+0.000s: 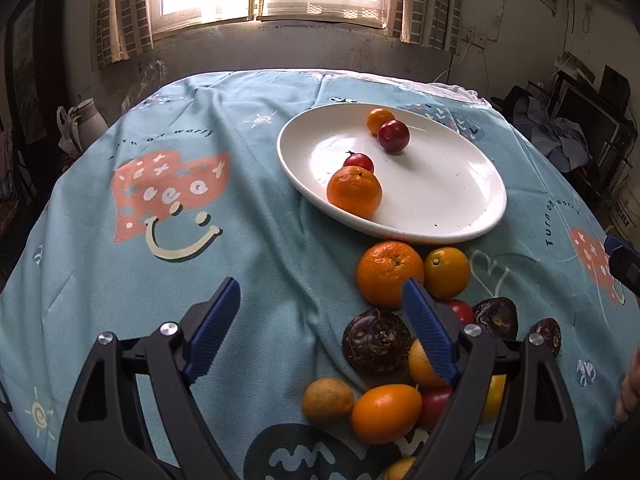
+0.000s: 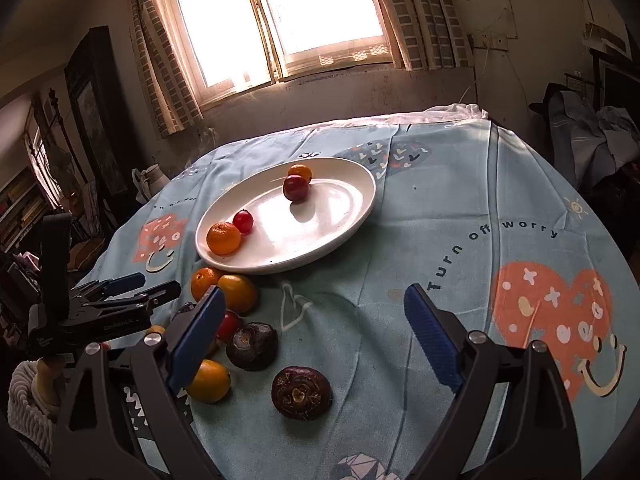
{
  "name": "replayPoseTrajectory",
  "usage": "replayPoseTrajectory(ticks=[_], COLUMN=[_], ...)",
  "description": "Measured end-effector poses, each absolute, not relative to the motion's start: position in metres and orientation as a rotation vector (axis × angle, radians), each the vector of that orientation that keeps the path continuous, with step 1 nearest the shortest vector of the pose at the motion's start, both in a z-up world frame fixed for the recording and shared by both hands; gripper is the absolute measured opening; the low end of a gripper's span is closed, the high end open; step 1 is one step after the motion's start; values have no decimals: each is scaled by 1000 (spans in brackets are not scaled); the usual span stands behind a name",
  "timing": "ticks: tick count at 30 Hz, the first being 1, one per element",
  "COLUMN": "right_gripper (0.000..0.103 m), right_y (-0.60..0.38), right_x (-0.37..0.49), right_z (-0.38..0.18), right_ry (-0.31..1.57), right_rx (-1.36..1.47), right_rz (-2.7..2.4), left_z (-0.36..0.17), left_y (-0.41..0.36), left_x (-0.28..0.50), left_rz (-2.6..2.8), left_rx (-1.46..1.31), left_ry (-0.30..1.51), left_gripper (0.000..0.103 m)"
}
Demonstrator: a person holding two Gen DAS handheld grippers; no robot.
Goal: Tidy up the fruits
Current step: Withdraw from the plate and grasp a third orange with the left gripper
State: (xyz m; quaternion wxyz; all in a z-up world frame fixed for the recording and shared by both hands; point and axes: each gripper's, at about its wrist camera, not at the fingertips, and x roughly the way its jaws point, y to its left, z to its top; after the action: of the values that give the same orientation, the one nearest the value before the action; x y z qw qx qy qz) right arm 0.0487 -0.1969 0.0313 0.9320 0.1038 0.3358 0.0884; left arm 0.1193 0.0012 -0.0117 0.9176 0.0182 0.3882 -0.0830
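I'm in a lived-in home: curtained window at 12 o'clock, bookshelf at 9, patterned cloth over my worktop.

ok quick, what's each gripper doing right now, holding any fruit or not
left gripper: open, nothing between its fingers, fruit pile beside it.
right gripper: open, holding nothing, only tablecloth between its fingers.

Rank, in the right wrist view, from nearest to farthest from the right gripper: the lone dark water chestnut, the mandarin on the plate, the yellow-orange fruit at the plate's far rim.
From the right gripper:
1. Lone dark water chestnut, low between its open fingers.
2. Mandarin, plate's near-left edge.
3. Yellow-orange fruit, far rim.
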Motion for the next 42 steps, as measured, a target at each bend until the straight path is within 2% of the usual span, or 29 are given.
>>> replayPoseTrajectory(ticks=[8,13,20,22,24,28,29,31,36,42], right_gripper=[91,91,91,91,91,91,91,91,91,91], right_y=[-196,-194,-198,-197,-196,-196,-196,-196,-194,-190], right_x=[48,49,47,46,45,46,46,45,46,47], right_z=[29,27,31,32,34,33,33,34,32,28], right_ry=[705,715,701,697,694,694,695,693,696,707], right_rx=[211,201,216,216,211,212,212,210,199,187], right_rz=[181,184,181,185,189,185,184,185,187,190], left_z=[-22,-28,-13,-13,-10,-16,-20,-27,-32,-33], left_y=[-27,-28,23,37,35,12,10,10,10,8], left_x=[137,148,131,130,129,128,132,137,142,151], left_rz=[-211,-211,-31,-53,-119,-113,-114,-123,-141,-143], left_rx=[124,149,133,56,5,119,127,117,114,112], left_ry=[825,834,777,798,797,775,793,834,845,837], left_gripper=[85,92,92,89,89,89,88,71,59,58])
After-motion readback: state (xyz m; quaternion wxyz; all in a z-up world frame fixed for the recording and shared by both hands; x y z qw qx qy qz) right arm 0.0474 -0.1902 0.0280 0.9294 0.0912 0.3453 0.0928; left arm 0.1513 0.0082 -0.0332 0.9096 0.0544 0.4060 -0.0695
